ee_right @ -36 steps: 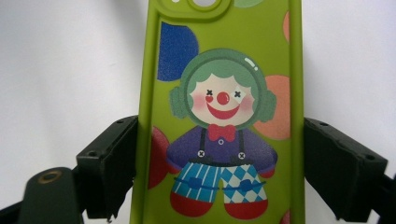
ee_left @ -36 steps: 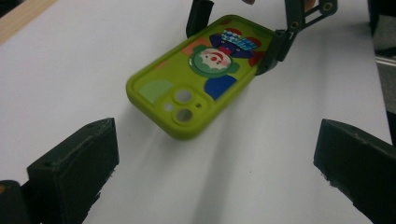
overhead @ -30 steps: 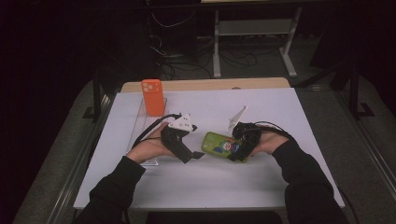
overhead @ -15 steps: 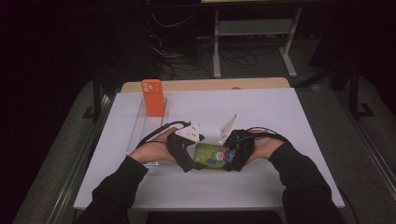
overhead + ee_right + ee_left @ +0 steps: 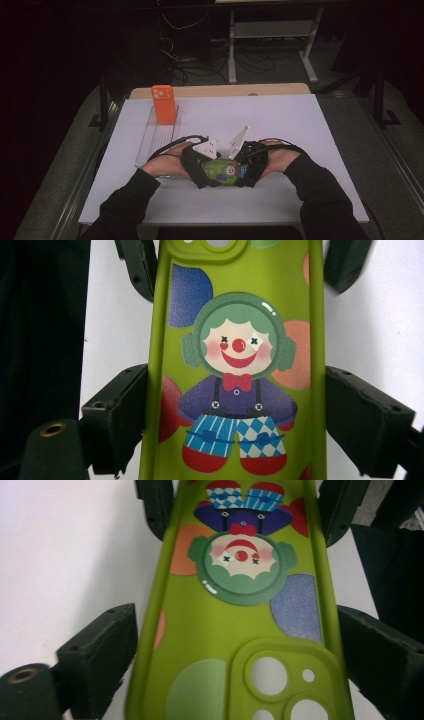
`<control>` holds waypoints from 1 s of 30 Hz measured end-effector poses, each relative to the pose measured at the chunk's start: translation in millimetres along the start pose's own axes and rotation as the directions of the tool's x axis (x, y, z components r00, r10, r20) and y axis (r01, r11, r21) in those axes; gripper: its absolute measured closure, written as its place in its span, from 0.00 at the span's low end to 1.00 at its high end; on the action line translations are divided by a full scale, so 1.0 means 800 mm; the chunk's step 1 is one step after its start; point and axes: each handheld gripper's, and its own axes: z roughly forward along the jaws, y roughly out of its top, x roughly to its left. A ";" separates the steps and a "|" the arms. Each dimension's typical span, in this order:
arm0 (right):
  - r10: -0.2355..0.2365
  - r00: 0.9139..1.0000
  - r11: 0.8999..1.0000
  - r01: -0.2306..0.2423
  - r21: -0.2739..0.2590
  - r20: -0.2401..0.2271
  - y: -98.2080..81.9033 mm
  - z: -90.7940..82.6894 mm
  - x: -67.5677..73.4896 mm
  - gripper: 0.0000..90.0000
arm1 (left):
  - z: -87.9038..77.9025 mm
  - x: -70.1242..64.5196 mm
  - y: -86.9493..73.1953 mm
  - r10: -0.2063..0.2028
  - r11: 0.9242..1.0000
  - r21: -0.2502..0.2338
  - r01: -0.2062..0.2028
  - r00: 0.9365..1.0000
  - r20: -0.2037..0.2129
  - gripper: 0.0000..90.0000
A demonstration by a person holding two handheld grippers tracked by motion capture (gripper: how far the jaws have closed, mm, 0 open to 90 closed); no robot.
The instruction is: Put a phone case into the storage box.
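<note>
A lime-green phone case (image 5: 223,171) printed with a clown is held level just above the white table (image 5: 280,120), between both hands at the near middle. My right gripper (image 5: 247,170) is shut on the clown's-feet end, its jaws pressed against the case's long edges (image 5: 235,365). My left gripper (image 5: 202,170) straddles the camera-cutout end (image 5: 235,630). Its jaws have just been closing and now touch both edges of the case. Each gripper view shows the other gripper's black jaws at the far end of the case.
An orange phone (image 5: 163,104) stands upright at the far end of a clear tray (image 5: 150,142) on the table's left side. A wooden board (image 5: 220,90) runs along the far edge. Beyond it are dark floor, cables and a desk frame.
Both hands moved toward each other. The right gripper carried the case leftward, and the left gripper slid over its free end and closed onto it.
</note>
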 end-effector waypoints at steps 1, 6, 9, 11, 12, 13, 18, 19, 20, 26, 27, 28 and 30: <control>0.000 1.000 1.000 0.000 0.000 0.000 0.000 0.000 0.000 0.17 | 0.000 0.000 0.000 0.005 1.000 0.002 -0.005 1.000 -0.002 0.09; -0.004 1.000 1.000 0.004 0.000 -0.004 0.000 0.000 0.001 0.17 | 0.002 -0.001 0.001 0.011 1.000 0.003 -0.011 1.000 0.010 0.13; -0.009 1.000 1.000 0.009 0.001 -0.005 0.000 0.000 0.001 0.17 | 0.003 -0.001 0.001 0.008 1.000 0.006 -0.008 1.000 0.018 0.14; -0.009 1.000 1.000 0.009 0.004 -0.009 -0.001 0.000 0.002 0.17 | 0.004 -0.003 0.001 0.005 1.000 0.012 -0.005 1.000 0.019 0.14; -0.007 1.000 1.000 0.007 0.007 -0.008 0.000 0.000 0.002 0.17 | 0.004 -0.003 0.002 0.012 1.000 0.020 -0.012 1.000 0.018 0.15; -0.005 1.000 1.000 0.005 0.009 -0.010 0.000 0.000 0.003 0.17 | 0.005 -0.004 0.002 0.009 1.000 0.025 -0.009 1.000 0.019 0.15; -0.024 1.000 1.000 0.024 0.006 -0.008 0.000 0.002 0.003 0.16 | 0.002 -0.004 0.002 0.012 0.999 0.035 -0.013 1.000 0.023 0.17; -0.026 1.000 1.000 0.026 0.000 -0.007 -0.001 0.002 0.004 0.16 | 0.002 -0.004 0.002 0.014 0.999 0.037 -0.014 1.000 0.020 0.17; -0.027 1.000 1.000 0.027 -0.008 -0.002 -0.001 0.003 0.004 0.16 | 0.001 -0.004 0.002 0.013 0.999 0.037 -0.013 1.000 0.021 0.17; 0.010 1.000 0.999 -0.010 -0.040 -0.011 -0.009 0.001 0.002 0.12 | 0.002 -0.005 -0.005 -0.022 0.999 0.026 0.022 1.000 0.022 0.17; 0.018 1.000 0.999 -0.018 -0.041 -0.007 -0.010 0.000 0.002 0.10 | 0.001 -0.005 -0.006 -0.031 0.999 0.013 0.030 0.999 0.024 0.17; 0.020 1.000 0.999 -0.020 -0.045 0.001 -0.012 -0.001 0.002 0.08 | 0.000 -0.004 -0.007 -0.042 0.999 0.008 0.042 0.999 0.031 0.17; 0.041 0.999 0.998 -0.040 -0.054 0.012 -0.016 -0.005 0.001 0.06 | -0.001 -0.005 -0.009 -0.066 0.998 0.001 0.066 0.998 0.018 0.17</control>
